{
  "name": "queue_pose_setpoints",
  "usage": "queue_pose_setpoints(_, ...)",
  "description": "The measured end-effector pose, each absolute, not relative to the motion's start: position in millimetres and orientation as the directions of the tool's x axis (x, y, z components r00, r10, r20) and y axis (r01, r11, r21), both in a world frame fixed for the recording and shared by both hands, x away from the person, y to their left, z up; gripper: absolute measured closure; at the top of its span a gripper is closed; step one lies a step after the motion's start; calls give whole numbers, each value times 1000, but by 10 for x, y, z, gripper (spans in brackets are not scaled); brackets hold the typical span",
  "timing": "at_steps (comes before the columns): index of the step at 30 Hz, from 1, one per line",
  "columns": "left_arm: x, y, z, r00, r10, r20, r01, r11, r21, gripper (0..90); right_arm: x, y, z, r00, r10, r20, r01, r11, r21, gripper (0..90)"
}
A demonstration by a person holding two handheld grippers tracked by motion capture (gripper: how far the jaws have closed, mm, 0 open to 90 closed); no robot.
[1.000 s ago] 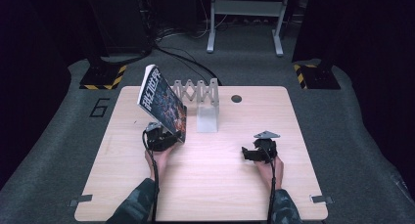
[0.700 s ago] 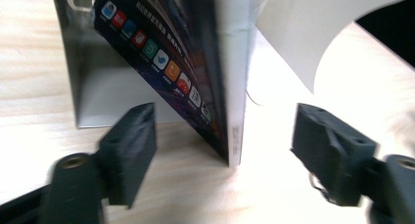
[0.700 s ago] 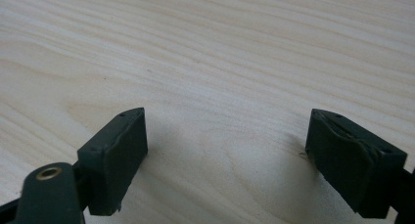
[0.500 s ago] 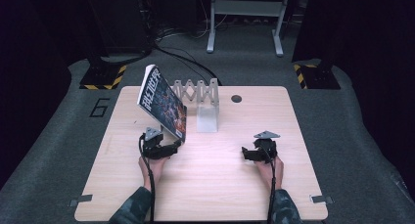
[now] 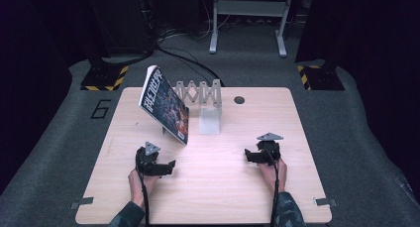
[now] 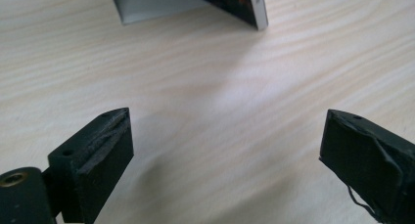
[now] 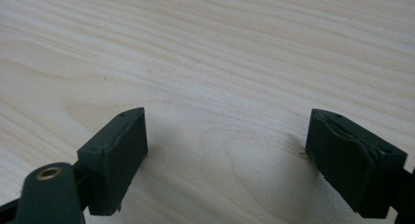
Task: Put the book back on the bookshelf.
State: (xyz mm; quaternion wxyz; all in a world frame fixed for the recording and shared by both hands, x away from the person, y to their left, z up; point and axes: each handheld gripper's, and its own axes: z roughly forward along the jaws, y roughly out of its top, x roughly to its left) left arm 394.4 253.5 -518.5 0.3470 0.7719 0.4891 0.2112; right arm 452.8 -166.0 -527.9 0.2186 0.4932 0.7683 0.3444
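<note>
Resting low on the table [image 5: 213,197], the left gripper [image 5: 166,167] and right gripper [image 5: 247,156] both have jaws spread wide, holding nothing; beyond the left one the book [image 5: 166,105] leans tilted against the rack [image 5: 200,93], so any approach should be slow, taking its lower edge squarely

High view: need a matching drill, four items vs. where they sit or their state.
Column one:
1. magazine
2. expanding rack
3. left gripper
4. right gripper

Column two:
A. open, near the table's right edge
B. leaning tilted at back left
C. open, just in front of the magazine
D. grey zigzag, behind the magazine's right side

Pairs: 1-B, 2-D, 3-C, 4-A
</note>
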Motion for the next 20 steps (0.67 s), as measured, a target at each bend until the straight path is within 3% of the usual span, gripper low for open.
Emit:
queue_pose_setpoints(8,3833,2626,-5313,427,904,9,620,-299,725,6,4530,-1663,-5280,-420,908,-3,604,282,746,151)
queue_pose_setpoints(20,3822,2631,-5319,408,913,11,621,-286,730,7,4518,-1658,-5281,-410,912,-1,607,274,746,149)
